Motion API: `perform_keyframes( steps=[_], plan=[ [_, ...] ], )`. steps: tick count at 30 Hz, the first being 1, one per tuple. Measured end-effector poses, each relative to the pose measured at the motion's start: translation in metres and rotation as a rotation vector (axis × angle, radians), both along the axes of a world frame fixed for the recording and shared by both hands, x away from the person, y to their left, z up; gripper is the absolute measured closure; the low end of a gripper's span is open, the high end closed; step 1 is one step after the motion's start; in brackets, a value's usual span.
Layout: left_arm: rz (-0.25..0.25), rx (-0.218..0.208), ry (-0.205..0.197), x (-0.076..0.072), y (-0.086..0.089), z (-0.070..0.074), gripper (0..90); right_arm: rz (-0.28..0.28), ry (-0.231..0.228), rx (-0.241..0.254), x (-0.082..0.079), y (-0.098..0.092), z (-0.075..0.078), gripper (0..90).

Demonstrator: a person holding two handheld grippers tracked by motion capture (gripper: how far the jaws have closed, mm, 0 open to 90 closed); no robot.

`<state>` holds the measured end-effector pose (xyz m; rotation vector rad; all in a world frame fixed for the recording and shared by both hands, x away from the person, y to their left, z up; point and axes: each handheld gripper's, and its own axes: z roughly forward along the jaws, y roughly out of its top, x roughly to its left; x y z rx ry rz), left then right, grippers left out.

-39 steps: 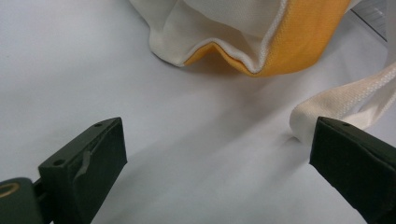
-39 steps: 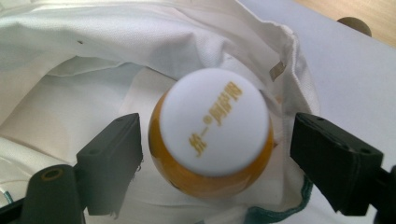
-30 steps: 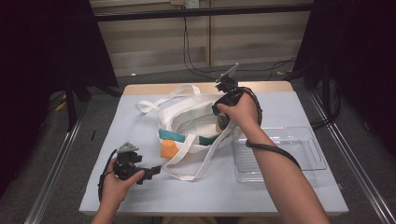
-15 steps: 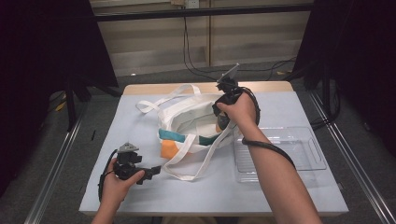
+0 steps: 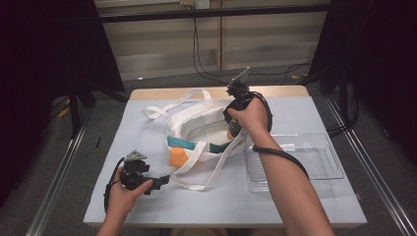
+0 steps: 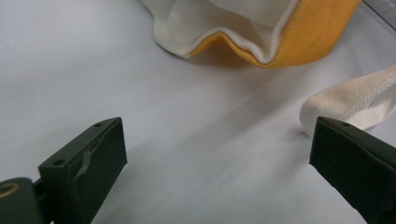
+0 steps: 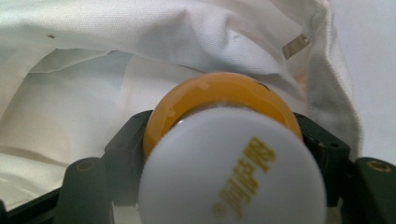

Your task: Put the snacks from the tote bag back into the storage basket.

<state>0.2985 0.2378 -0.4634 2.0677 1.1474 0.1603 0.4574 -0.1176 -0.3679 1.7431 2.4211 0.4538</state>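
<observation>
Pale counter [image 5: 147, 128] carries a white tote bag [image 5: 201, 123] beside a clear tray [image 5: 324, 167]. Inside the bag, the right claw [image 7: 219, 140], its jaws just closed, grips an orange bottle with a white cap [image 7: 229, 168]. Near a loose strap [image 6: 350, 100], the left claw [image 6: 215, 158] rests wide and empty.

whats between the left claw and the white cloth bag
In the high view, mostly bare pale grey table, crossed by the white cloth bag's white fabric strap. In the left gripper view that strap's loop lies beside one jaw of the open left claw.
</observation>
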Motion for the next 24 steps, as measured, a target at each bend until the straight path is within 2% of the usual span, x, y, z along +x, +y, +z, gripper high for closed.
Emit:
perform_keyframes(
  steps=[9, 14, 19, 21, 22, 24],
  plan=[
    [0.002, 0.003, 0.000, 0.0000, 0.0005, 0.0001, 3.7, 0.010, 0.044, -0.016, 0.0032, 0.0020, 0.0022, 30.6],
    [0.004, 0.004, -0.008, -0.0006, -0.0009, 0.0009, 3.9, -0.004, 0.046, -0.009, 0.0042, 0.0013, 0.0018, 30.4],
    [-0.017, 0.023, 0.005, 0.0002, -0.0008, 0.0000, 3.9, -0.009, 0.046, -0.002, 0.0053, 0.0014, 0.0016, 30.1],
    [-0.004, 0.012, 0.005, -0.0002, -0.0020, -0.0005, 4.0, -0.011, 0.048, -0.002, 0.0055, 0.0017, 0.0017, 30.0],
    [-0.019, 0.027, 0.006, 0.0002, -0.0012, -0.0004, 4.0, -0.011, 0.049, -0.002, 0.0057, 0.0016, 0.0017, 30.0],
    [-0.008, 0.022, 0.006, -0.0001, -0.0024, -0.0012, 4.1, -0.016, 0.054, -0.001, 0.0063, 0.0015, 0.0019, 29.9]
  ],
)
